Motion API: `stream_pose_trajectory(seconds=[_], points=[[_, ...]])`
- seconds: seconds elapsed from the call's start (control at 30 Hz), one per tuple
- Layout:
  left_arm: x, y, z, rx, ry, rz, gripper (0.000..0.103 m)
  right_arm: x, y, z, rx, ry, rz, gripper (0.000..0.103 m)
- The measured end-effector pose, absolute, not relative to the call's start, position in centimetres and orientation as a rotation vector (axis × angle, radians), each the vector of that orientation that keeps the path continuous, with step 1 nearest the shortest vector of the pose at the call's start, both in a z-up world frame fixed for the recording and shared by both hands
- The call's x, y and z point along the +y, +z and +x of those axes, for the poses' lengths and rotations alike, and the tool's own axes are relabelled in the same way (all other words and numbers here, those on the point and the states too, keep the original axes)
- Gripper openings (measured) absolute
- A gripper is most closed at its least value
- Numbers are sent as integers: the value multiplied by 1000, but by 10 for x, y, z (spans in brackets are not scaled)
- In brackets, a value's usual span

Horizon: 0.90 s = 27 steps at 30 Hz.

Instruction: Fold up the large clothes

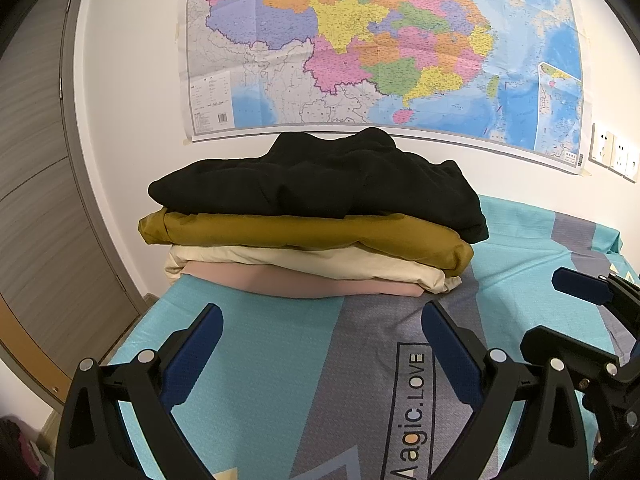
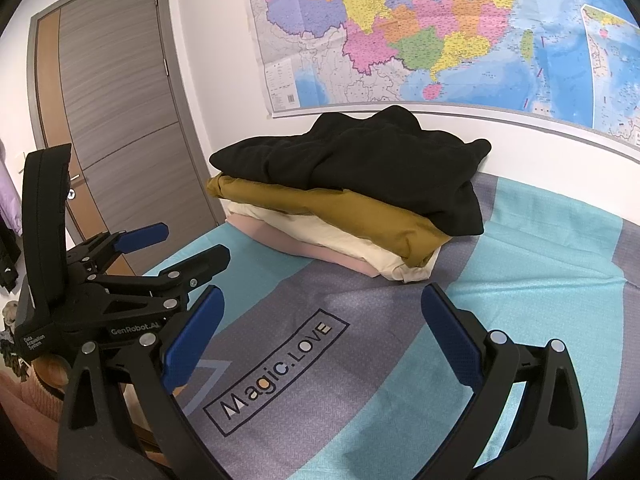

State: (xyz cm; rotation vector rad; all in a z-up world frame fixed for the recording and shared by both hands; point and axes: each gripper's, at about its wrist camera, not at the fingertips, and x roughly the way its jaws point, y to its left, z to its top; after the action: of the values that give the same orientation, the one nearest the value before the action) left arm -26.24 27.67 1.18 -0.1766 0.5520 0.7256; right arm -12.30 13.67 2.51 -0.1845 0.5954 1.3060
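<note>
Left wrist view. The surface is a bed sheet (image 1: 280, 344) in teal and grey blocks, printed with "Magic.LOVE". On it, towards the white wall, lies a stack of folded clothes: a black garment (image 1: 320, 180) on top, a mustard garment (image 1: 304, 236) beneath it, then a cream garment (image 1: 304, 262), and a pink garment (image 1: 304, 282) at the bottom, resting on the sheet. A large coloured wall map (image 1: 384, 40) hangs behind the stack. A grey wood-grain door (image 1: 36, 160) stands at far left; wall sockets (image 1: 616, 152) sit at far right. The left gripper (image 1: 322, 320) hovers over bare sheet just short of the stack, jaws spread wide, empty. The right gripper (image 1: 580, 288) enters at the right edge; its jaw state cannot be told here.

Right wrist view. The same stack appears from further right: black garment (image 2: 360, 160), mustard garment (image 2: 348, 216), cream garment (image 2: 340, 240), pink garment (image 2: 304, 248). The right gripper (image 2: 322, 316) is spread wide over the sheet (image 2: 520, 260), holding nothing. The left gripper (image 2: 192, 244) shows from the side at left, fingers apart. This view alone shows the full door (image 2: 120, 120) with its handle and a pink sleeve (image 2: 24, 396) at lower left. The map (image 2: 440, 28) shows again; the sockets do not.
</note>
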Motion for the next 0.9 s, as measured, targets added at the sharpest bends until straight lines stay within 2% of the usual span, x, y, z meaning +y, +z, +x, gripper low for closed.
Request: stream_pose_trajectory(seconds=[0.9], points=[[273,11,-260,553,719,-177,96,138,24,-123,599,1304,-180,97]])
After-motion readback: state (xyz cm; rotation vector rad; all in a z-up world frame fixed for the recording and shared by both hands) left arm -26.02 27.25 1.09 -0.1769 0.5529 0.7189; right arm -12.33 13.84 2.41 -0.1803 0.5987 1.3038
